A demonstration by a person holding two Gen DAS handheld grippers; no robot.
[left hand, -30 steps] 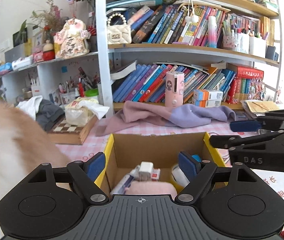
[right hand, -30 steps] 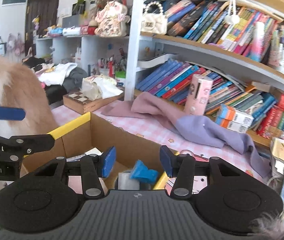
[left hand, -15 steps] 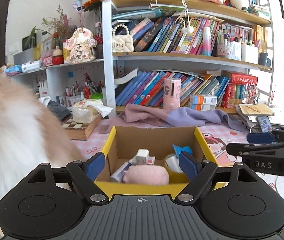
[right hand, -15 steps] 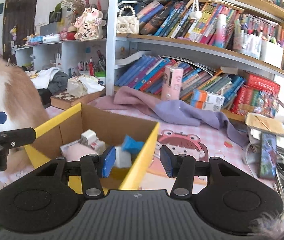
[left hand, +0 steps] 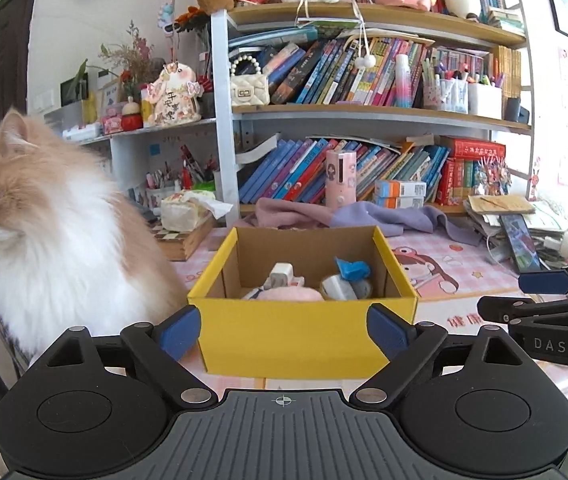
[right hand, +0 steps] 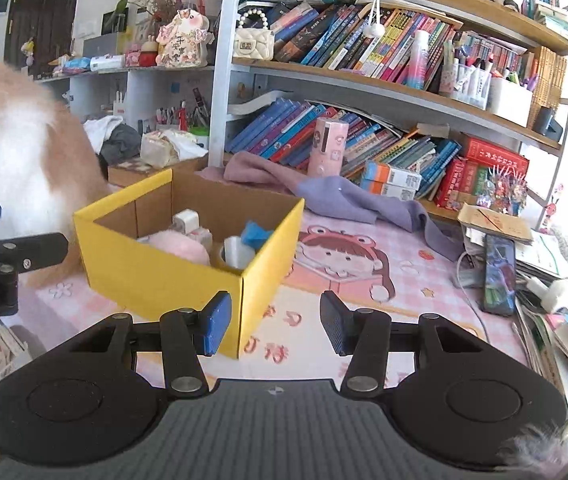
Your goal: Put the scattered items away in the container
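Yellow cardboard fills the middle of both my views: the box stands on the pink checked table mat, its near wall facing my left camera and one corner turned toward my right. Behind it I see the bookshelf packed with leaning books, plush toys along its top board. A fluffy cream and white cat sits just beside the box on its left, head turned away to the left. A purple and lilac cloth lies crumpled on the mat between box and shelf, with a pink cylinder standing upright behind it.

Inside the box I can make out a soft pink item, a white plug adapter, a roll of tape and a crumpled blue piece, all bunched on the floor toward the near wall. I cannot tell how they overlap.

My left gripper hangs in front of the box, short of its near wall, jaws spread wide with nothing between the blue pads. My right gripper is at the box's near corner, jaws likewise apart and empty; its left pad sits in front of the yellow wall, though I cannot tell if it touches. A dark phone lies on the mat to the right, beside stacked papers.
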